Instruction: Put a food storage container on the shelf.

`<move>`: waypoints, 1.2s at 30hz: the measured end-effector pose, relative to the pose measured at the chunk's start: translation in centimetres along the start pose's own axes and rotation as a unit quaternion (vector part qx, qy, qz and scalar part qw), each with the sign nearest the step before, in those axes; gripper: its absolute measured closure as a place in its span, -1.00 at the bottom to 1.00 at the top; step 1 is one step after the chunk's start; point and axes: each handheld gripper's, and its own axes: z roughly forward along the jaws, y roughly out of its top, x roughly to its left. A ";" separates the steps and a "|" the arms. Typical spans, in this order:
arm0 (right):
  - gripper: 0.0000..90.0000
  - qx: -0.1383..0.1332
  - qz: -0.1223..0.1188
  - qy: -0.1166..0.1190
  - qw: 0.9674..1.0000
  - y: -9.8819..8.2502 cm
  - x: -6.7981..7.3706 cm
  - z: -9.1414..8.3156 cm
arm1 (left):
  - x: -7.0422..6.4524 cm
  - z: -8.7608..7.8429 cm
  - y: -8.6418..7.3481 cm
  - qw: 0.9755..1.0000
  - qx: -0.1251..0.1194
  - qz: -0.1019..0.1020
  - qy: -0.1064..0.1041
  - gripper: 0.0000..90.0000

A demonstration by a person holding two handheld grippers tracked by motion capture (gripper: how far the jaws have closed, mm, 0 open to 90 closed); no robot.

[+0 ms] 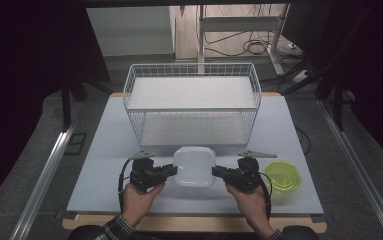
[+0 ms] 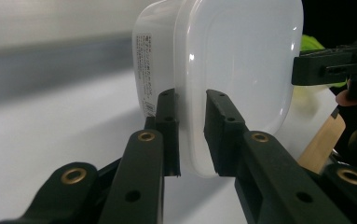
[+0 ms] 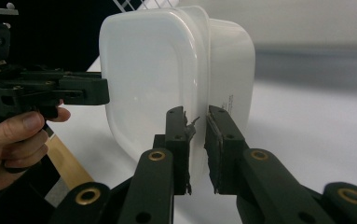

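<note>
Low in the centre of the high view, the left gripper (image 1: 171, 171) and the right gripper (image 1: 218, 173) hold the white container (image 1: 194, 166) from its two sides. In each gripper view the jaws pinch the rim of the lid: the left gripper (image 2: 192, 133) has the rim between its pads, and the right gripper (image 3: 195, 140) does the same at the opposite side. The container sits at the front of the table (image 1: 99, 165), just before the wire basket (image 1: 193, 102).

The step in hand seems to be a lift with two grippers. To do it well, both hands should rise together and stay level, because the hold is only on a thin rim and a tilt could let it slip or pull the lid off.

At the lower right, the green lid (image 1: 282, 177) lies near the right hand, so this hand has little room to that side. Farther up the frame, the front wall of the basket stands close, and the container must pass above it. The left part of the table is free.
</note>
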 end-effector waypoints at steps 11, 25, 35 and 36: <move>0.77 -0.035 -0.045 0.002 0.998 4.7 1.7 -1.0 | -0.6 -2.1 4.5 0.999 -0.035 0.023 0.011 0.71; 0.76 -0.067 -0.057 0.012 0.996 11.1 2.4 -2.0 | -1.4 -3.8 10.8 0.996 -0.072 0.046 0.020 0.71; 0.74 -0.074 -0.067 0.002 0.995 15.2 2.9 -1.7 | -1.0 -4.4 14.1 0.995 -0.085 0.049 0.032 0.71; 0.74 -0.073 -0.067 0.001 0.995 15.4 2.9 -1.7 | -0.9 -4.4 14.3 0.995 -0.085 0.047 0.032 0.71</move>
